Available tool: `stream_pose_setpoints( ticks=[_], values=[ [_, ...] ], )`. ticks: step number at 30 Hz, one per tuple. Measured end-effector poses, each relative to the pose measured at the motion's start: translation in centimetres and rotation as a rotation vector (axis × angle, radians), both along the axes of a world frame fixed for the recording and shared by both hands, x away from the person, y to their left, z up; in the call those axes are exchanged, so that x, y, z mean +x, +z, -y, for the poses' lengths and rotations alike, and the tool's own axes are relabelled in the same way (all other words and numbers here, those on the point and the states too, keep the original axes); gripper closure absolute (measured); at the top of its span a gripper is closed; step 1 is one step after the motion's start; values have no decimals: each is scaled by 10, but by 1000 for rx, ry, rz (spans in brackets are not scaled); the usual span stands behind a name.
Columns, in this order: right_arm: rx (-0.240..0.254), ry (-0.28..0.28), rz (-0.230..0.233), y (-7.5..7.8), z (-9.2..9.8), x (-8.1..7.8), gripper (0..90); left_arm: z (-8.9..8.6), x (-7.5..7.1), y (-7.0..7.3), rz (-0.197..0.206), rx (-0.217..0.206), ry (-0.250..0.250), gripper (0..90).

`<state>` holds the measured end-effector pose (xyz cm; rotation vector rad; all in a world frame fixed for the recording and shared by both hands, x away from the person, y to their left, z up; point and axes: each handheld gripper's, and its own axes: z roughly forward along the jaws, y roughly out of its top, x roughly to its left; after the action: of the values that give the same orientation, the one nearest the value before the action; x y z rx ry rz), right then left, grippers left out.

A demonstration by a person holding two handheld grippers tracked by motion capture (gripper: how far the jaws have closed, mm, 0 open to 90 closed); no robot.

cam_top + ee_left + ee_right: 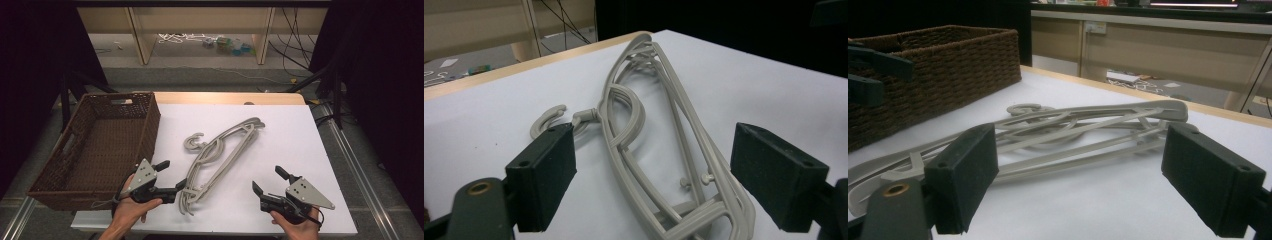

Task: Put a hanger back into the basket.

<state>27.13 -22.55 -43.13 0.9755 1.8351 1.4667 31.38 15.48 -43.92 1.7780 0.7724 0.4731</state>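
- Near the bottom edge of the high view, our left claw [172, 176] has its jaws wide apart, the lower tip just beside the near end of the grey plastic hangers [220, 155]. Nothing is gripped.
- Our right claw [266, 181], lower right of the high view, is also spread apart and empty, set apart from the pile.
- The hangers lie stacked on the white table [300, 150], running from lower centre up toward the middle, hooks [192, 142] curling to the left.
- We judge the step to be a first grasp; we should slide the left claw over the bundled near end, where the bars lie together, and close squarely.
- We should lift slowly, since the hangers look interlocked and may drag one another.
- Farther left, the wicker basket [95, 150] stands against the table's edge, the likely destination.
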Motion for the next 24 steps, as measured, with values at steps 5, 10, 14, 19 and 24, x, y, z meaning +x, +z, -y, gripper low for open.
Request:
stream_pose_setpoints(
  ticks=[5, 10, 14, 19, 24],
  values=[
    [10, -6, 6, 0, 1, 0, 158, 15, 14, -1, -48, 77, 29, 176],
    [18, 12, -30, 0, -2, -2, 159, 26, 36, -12, -130, 189, 95, 205],
    [7, 35, -23, 0, -4, -3, 159, 33, 46, -15, -197, 272, 95, 266],
    [31, 40, -48, 0, -1, -2, 164, 38, 60, -15, -244, 293, 114, 322],
    [42, 30, -43, 1, 1, -1, 167, 37, 69, -18, -275, 313, 100, 368]
  ],
)
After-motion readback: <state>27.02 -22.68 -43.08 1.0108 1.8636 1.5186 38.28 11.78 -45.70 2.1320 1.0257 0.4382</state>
